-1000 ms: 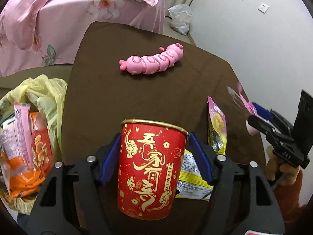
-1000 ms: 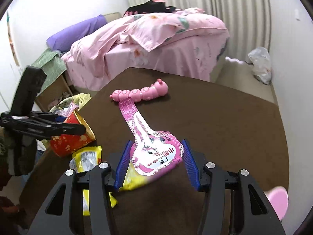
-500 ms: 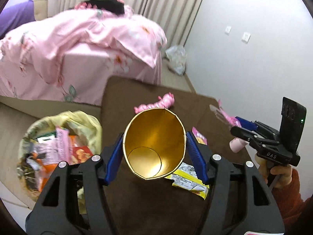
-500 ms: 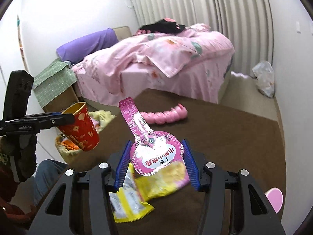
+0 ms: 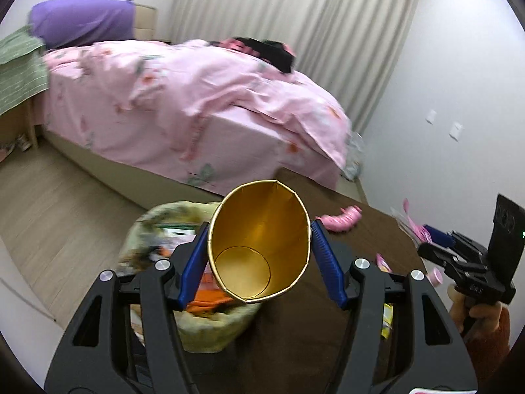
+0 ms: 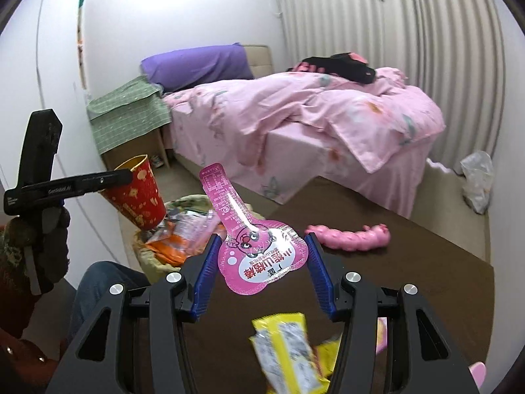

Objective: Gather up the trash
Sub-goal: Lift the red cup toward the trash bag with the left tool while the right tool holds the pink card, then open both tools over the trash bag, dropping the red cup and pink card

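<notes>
My left gripper [image 5: 259, 256] is shut on a red paper cup [image 5: 259, 246] with a gold inside, tilted so I look into its mouth, held over a yellow-green trash bag [image 5: 210, 328] full of wrappers. The right wrist view shows the cup [image 6: 137, 193] above the bag [image 6: 183, 223]. My right gripper [image 6: 259, 269] is shut on a pink lollipop-shaped wrapper [image 6: 259, 259], held above the brown table [image 6: 410, 279]. Yellow wrappers [image 6: 288, 351] lie on the table below it.
A pink caterpillar toy [image 6: 351, 236] lies on the table's far side. A bed with a pink quilt [image 6: 311, 115] stands beyond. A white plastic bag [image 6: 477, 180] is on the floor by the curtain. My knee [image 6: 98, 285] is left of the table.
My left gripper lifted the cup off the table, tipped it and carried it left over the trash bag. My right gripper rose with the pink wrapper.
</notes>
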A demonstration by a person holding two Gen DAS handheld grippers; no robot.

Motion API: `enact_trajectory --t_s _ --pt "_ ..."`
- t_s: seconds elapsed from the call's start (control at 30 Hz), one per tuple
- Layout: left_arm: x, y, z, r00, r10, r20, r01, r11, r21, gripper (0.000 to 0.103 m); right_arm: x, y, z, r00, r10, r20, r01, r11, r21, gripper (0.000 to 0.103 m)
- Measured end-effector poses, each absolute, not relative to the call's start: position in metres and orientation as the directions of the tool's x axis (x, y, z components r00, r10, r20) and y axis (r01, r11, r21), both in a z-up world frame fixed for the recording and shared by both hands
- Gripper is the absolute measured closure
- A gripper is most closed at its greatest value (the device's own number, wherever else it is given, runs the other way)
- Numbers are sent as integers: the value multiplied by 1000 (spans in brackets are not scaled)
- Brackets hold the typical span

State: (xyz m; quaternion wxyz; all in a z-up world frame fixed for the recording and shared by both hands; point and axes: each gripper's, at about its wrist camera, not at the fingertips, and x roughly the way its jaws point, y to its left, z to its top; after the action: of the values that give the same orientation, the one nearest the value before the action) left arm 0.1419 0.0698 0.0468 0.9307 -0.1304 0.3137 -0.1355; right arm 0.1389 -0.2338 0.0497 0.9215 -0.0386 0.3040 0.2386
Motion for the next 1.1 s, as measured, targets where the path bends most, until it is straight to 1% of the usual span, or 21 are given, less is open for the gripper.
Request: enact_trajectory --t_s 0.1,0.23,0.53,0.73,0.87,0.97,1.0,1.1 --pt "141 98 44 797 -285 -532 105 934 -343 45 148 -218 48 678 445 -585 -488 868 94 54" --pt "145 123 34 807 -268 -527 61 925 -376 45 167 -189 37 647 461 -607 -526 846 82 54" --pt "182 134 -22 756 -316 -574 51 902 -429 45 234 -116 -12 523 476 -706 -618 783 70 54" --pt "219 136 -69 683 -299 -667 13 918 -397 47 278 -72 -61 423 418 -804 -680 733 23 54" --pt "229 132 -89 648 -303 -699 19 924 -383 48 295 -55 -90 368 355 -860 -708 706 -12 54" --pt "234 130 -105 612 -331 -719 14 913 -408 50 297 -49 -99 360 324 -875 -726 686 -45 54" --pt "235 130 -113 600 -334 -727 7 911 -413 52 297 -48 -100 356 321 -877 -732 680 -48 54" --pt "233 127 -115 608 -319 -727 14 920 -392 53 294 -47 -102 353 320 -879 -748 661 -60 54"
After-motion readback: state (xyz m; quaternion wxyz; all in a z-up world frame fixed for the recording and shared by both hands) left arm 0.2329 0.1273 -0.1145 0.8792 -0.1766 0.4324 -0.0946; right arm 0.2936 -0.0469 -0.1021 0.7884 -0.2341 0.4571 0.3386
